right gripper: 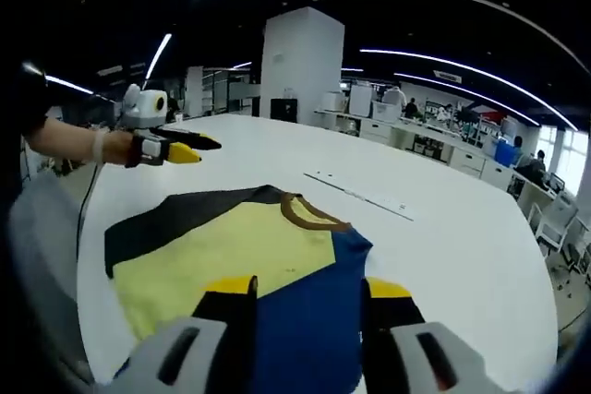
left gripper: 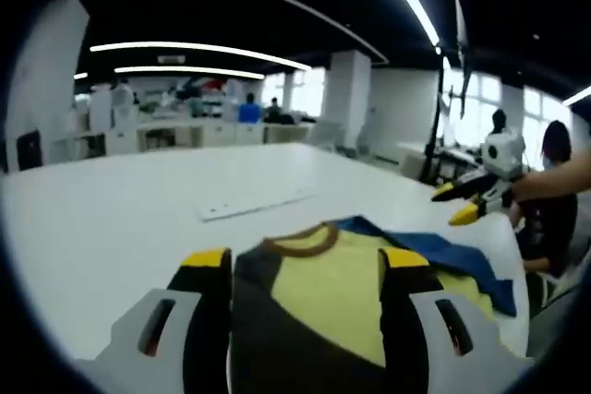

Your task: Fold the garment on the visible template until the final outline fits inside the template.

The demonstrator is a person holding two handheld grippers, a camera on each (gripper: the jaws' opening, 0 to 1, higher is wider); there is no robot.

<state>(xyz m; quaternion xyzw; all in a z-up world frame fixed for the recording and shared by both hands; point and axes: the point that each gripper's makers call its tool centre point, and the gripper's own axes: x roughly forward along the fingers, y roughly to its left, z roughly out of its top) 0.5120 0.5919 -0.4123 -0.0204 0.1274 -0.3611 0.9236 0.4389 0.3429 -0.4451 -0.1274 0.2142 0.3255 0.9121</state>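
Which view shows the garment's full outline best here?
The right gripper view: the garment lies spread with dark sleeve, yellow front and blue side visible. The left gripper view shows the garment foreshortened, partly behind that gripper's jaws.

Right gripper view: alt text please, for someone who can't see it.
A yellow, navy and dark T-shirt lies flat on a white table, the right gripper open above it. The left gripper hovers beyond.

yellow, blue, dark grey garment (right gripper: 249, 256), brown collar (right gripper: 309, 214)
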